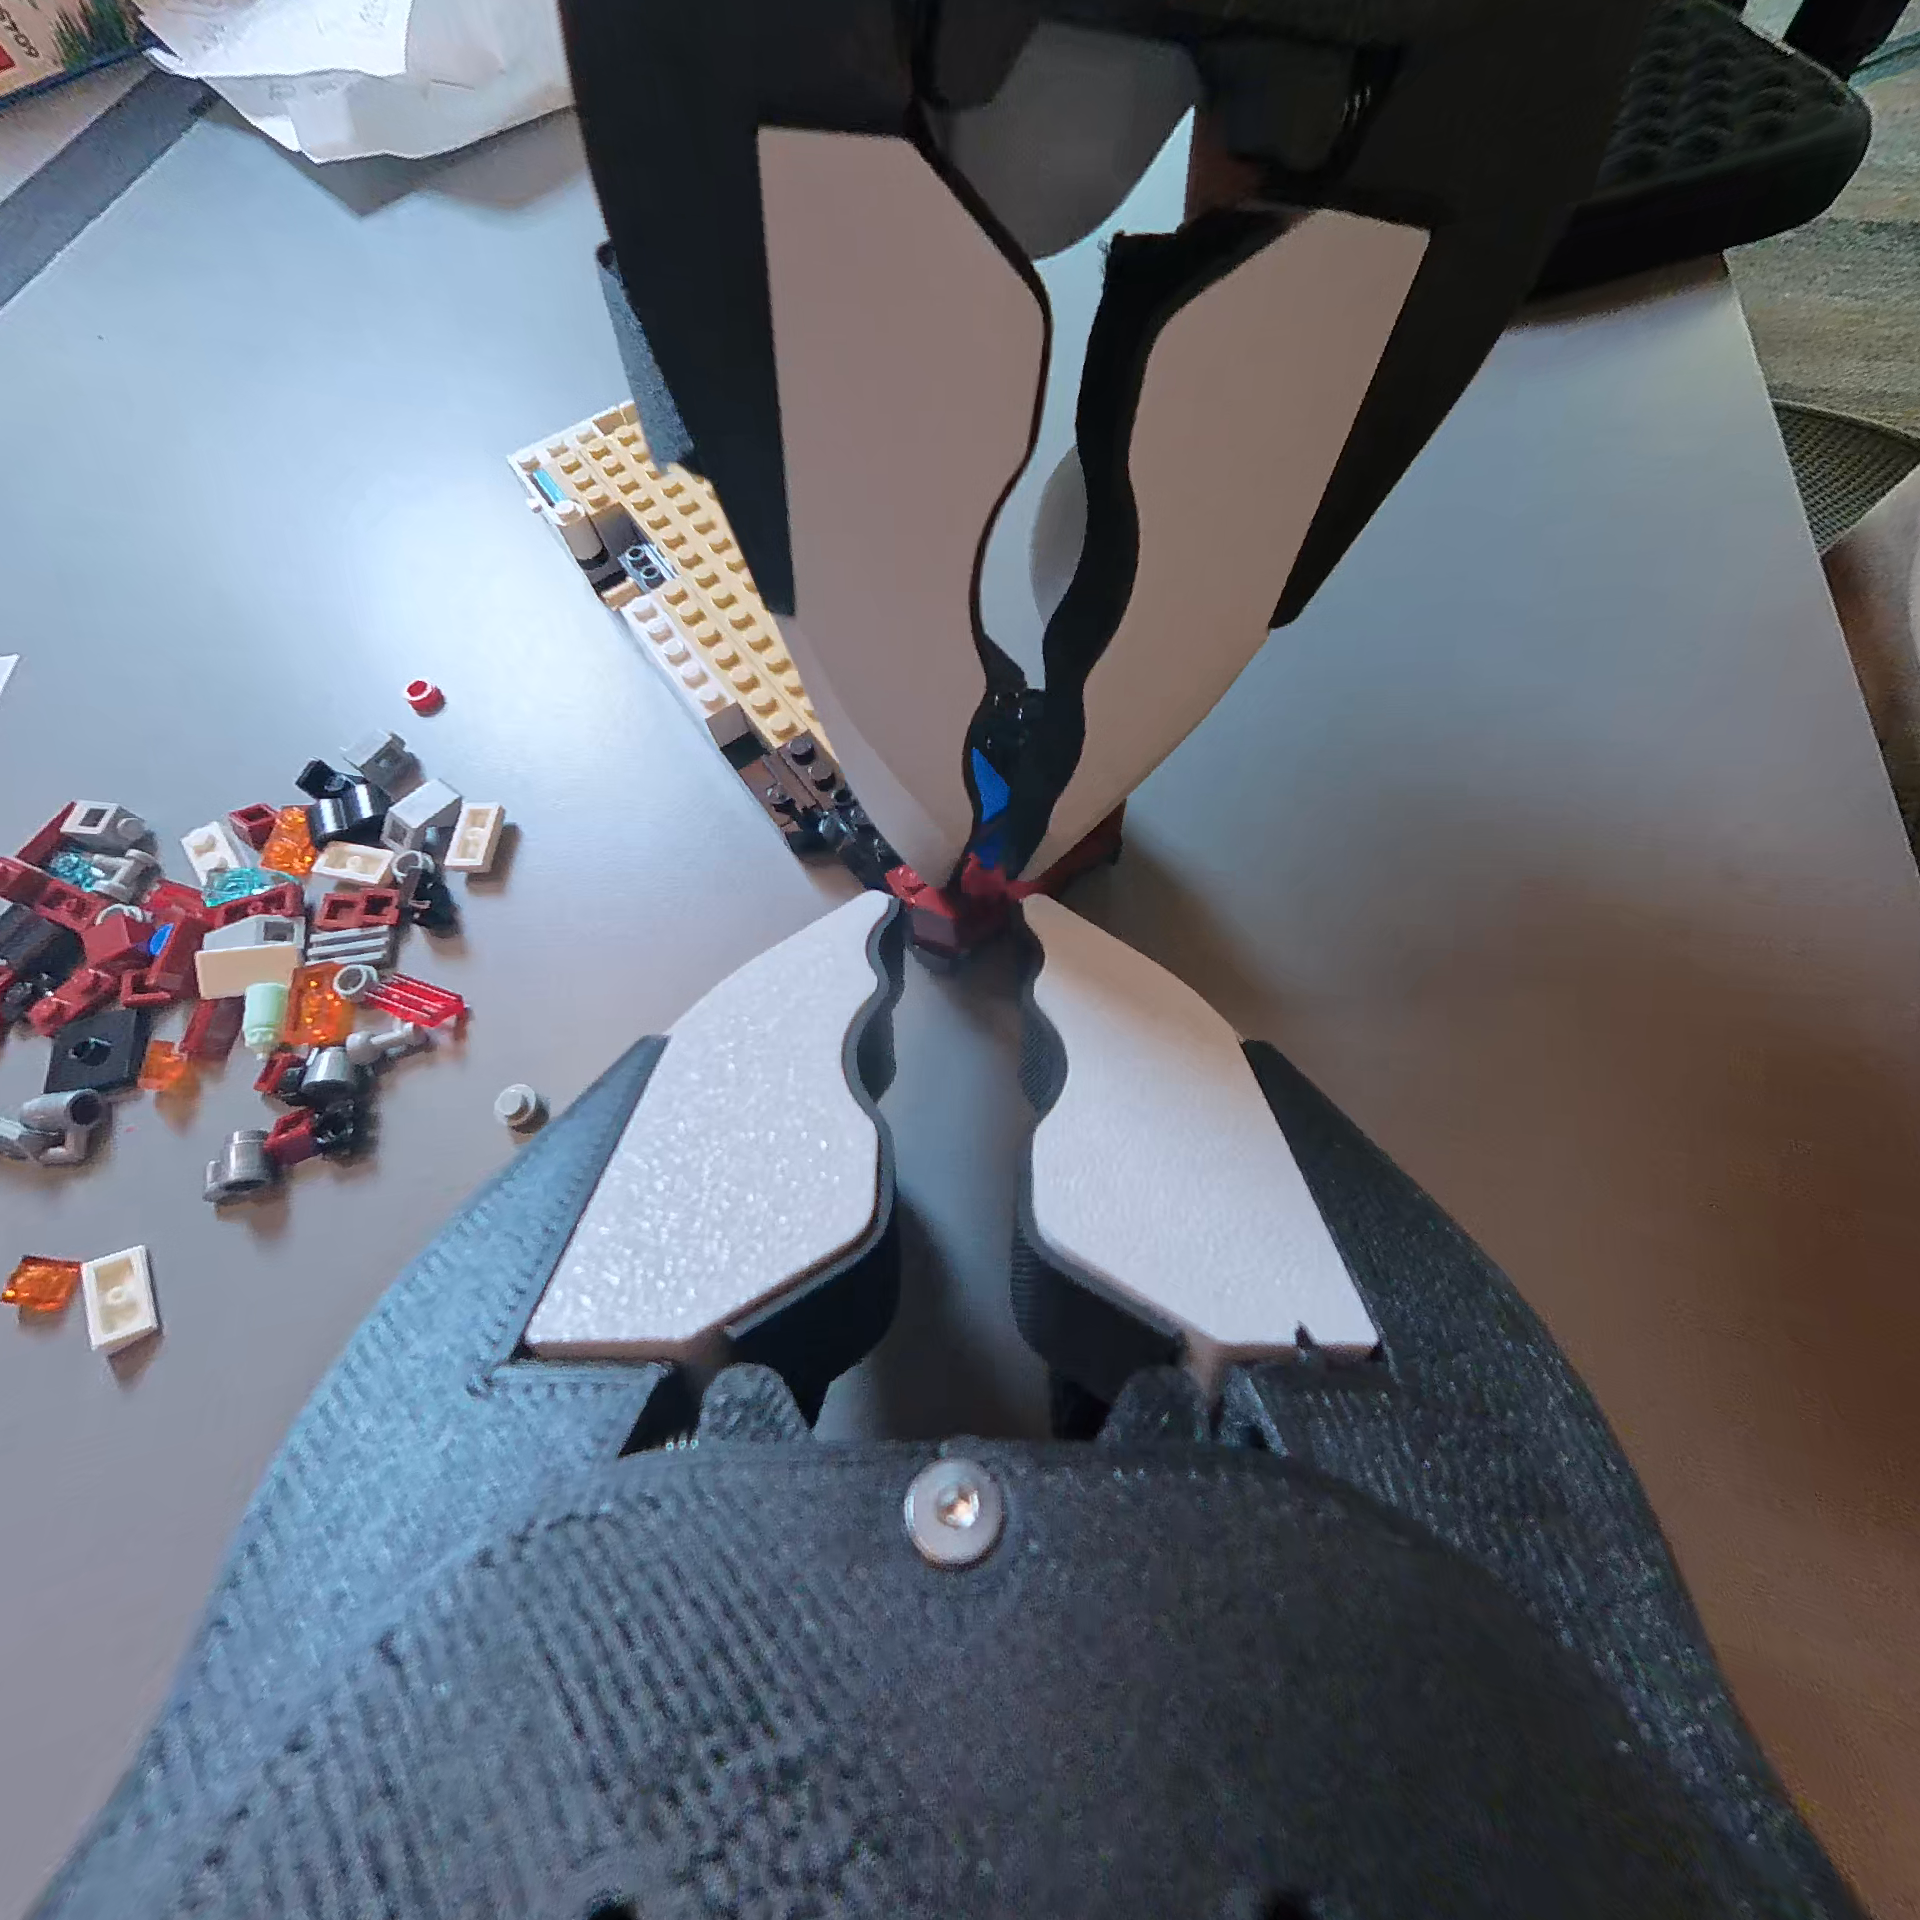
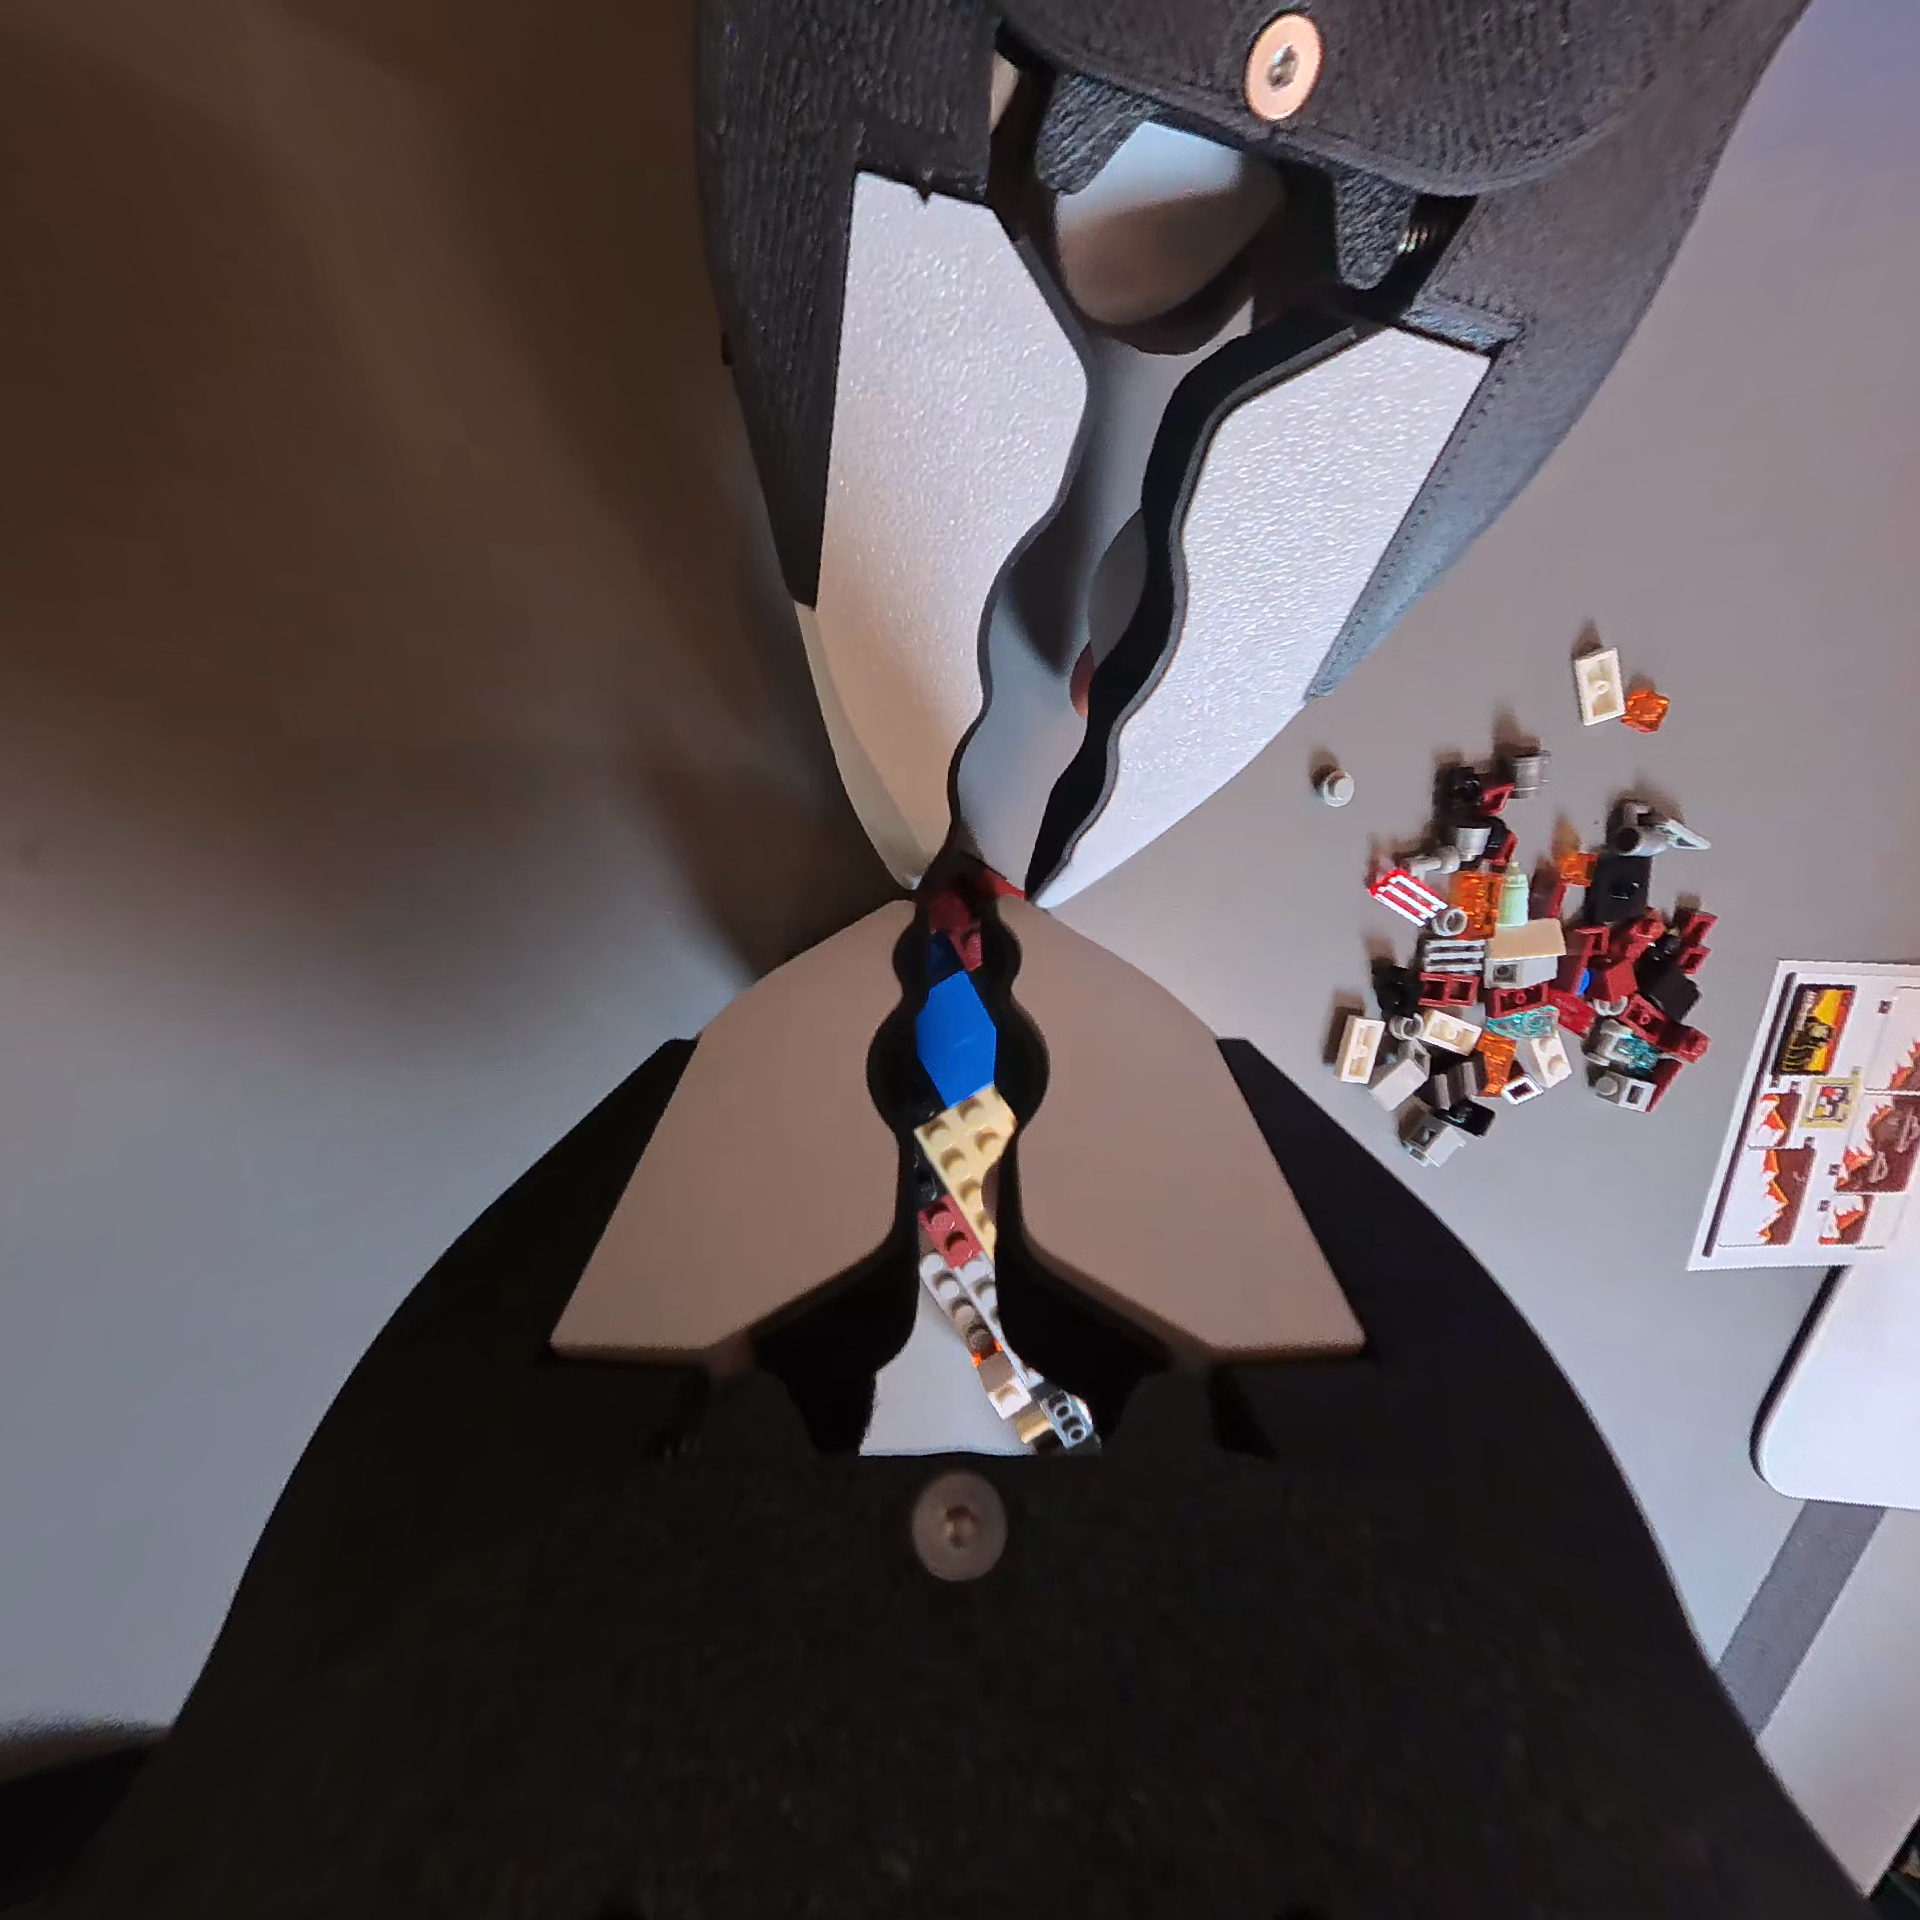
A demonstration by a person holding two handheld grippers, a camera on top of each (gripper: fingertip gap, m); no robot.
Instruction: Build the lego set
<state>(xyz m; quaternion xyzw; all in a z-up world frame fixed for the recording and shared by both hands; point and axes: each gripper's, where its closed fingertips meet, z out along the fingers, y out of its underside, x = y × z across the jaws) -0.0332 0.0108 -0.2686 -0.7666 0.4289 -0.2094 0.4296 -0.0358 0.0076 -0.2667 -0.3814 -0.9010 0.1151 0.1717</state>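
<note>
My right gripper point(image 2: 966, 920) is shut on a long brick build point(image 2: 961, 1153) of tan, blue, dark red and white pieces, which runs back between its fingers. In the left wrist view the right gripper point(image 1: 997, 862) comes down from the top, with the tan build point(image 1: 686, 582) stretching away behind it over the grey table point(image 1: 1455, 831). My left gripper point(image 1: 961, 920) meets it tip to tip. Its jaws stand apart around a small dark red brick point(image 1: 938, 923) at the build's end. This gripper also shows in the right wrist view point(image 2: 987, 878), with its fingers apart.
A heap of loose small bricks point(image 1: 208, 935) lies left of the grippers; it also shows in the right wrist view point(image 2: 1538, 966). A sticker sheet point(image 2: 1829, 1112) lies beyond it. Crumpled white paper point(image 1: 364, 73) is far left. A black chair point(image 1: 1714, 156) stands at the table's right edge. Only a small space, under 4 cm, lies between the two pairs of fingers.
</note>
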